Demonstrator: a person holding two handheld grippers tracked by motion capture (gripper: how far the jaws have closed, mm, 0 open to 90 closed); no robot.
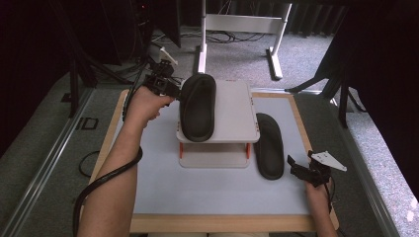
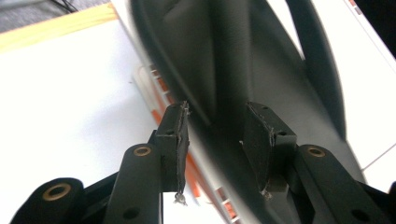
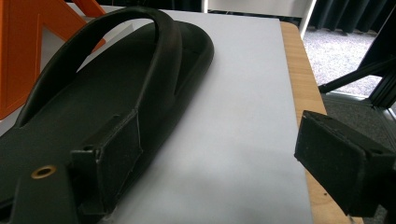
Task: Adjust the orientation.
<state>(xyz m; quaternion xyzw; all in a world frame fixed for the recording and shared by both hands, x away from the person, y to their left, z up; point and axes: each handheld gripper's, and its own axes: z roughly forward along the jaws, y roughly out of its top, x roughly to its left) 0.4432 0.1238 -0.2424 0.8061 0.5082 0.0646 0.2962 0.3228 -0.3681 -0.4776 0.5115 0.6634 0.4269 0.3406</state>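
A black sandal [image 1: 197,108] lies lengthwise on the left half of a white raised shelf [image 1: 232,108]. My left gripper [image 1: 175,91] is at that sandal's left edge. In the left gripper view the gripper [image 2: 217,135] is open, its pads apart with the blurred sandal [image 2: 261,70] just beyond them and not pinched. A second black sandal [image 1: 269,145] lies flat on the grey mat to the right of the shelf. My right gripper [image 1: 296,168] sits by its near end, wide open [image 3: 224,140], one pad over the heel of the sandal [image 3: 107,84] and the other above bare mat.
The shelf stands on orange legs [image 3: 28,46] over a white base [image 1: 212,160] in the middle of the grey mat [image 1: 207,192]. A wooden rim [image 1: 222,223] frames the table. A white stand frame [image 1: 242,24] and cables lie on the carpet behind.
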